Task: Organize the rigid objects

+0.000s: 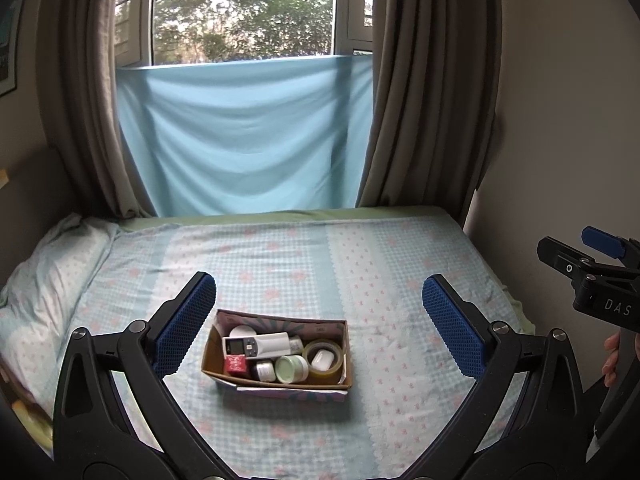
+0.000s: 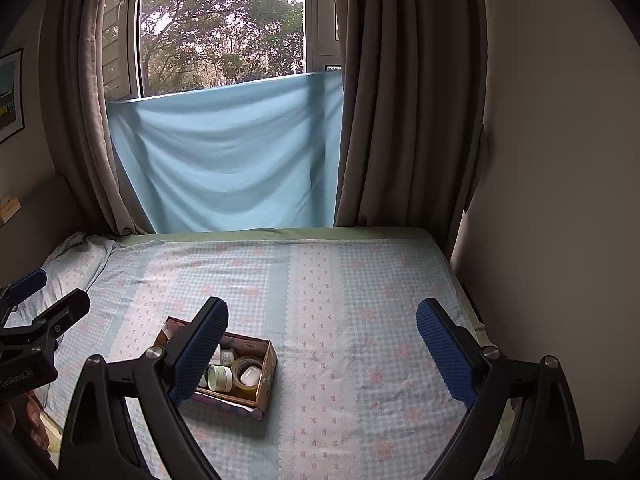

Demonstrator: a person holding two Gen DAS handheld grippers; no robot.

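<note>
Presently, both grippers are held above the bed (image 1: 360, 264) with their fingers spread wide and nothing between them.

Left gripper (image 1: 320, 322): the blue pads (image 1: 184, 324) stand well apart. Between the two fingers, nearer the left one and lower than the tips, sits the box (image 1: 276, 390). It rests on the bedsheet, clear of both pads. Contents, read from the left finger toward the right:
- a white remote (image 1: 256, 345) lying across the far half of the box;
- a red item (image 1: 235, 364) in the near left corner;
- a small jar (image 1: 265, 371) just beside it;
- a pale green jar (image 1: 292, 369), upright, touching the tape roll;
- a tape roll (image 1: 325, 360) lying flat at the right end, with a white case (image 1: 322, 358) inside its ring.

Right gripper (image 2: 322, 344): the fingers (image 2: 444, 354) are equally far apart. The box (image 2: 262, 384) lies behind and below the left finger, which hides its left half. The green jar (image 2: 220, 377) and tape roll (image 2: 249, 372) show just beside that finger's pad. The space between the fingers holds only bedsheet.

Outward: beyond both sets of fingertips a blue cloth (image 1: 244, 136) hangs across the lower window (image 1: 240, 12), flanked by grey curtains (image 1: 432, 80). A pillow (image 1: 52, 272) lies left of the left finger. Each gripper appears at the edge of the other's view, the right gripper (image 1: 592, 268) beyond the left gripper's right finger.
</note>
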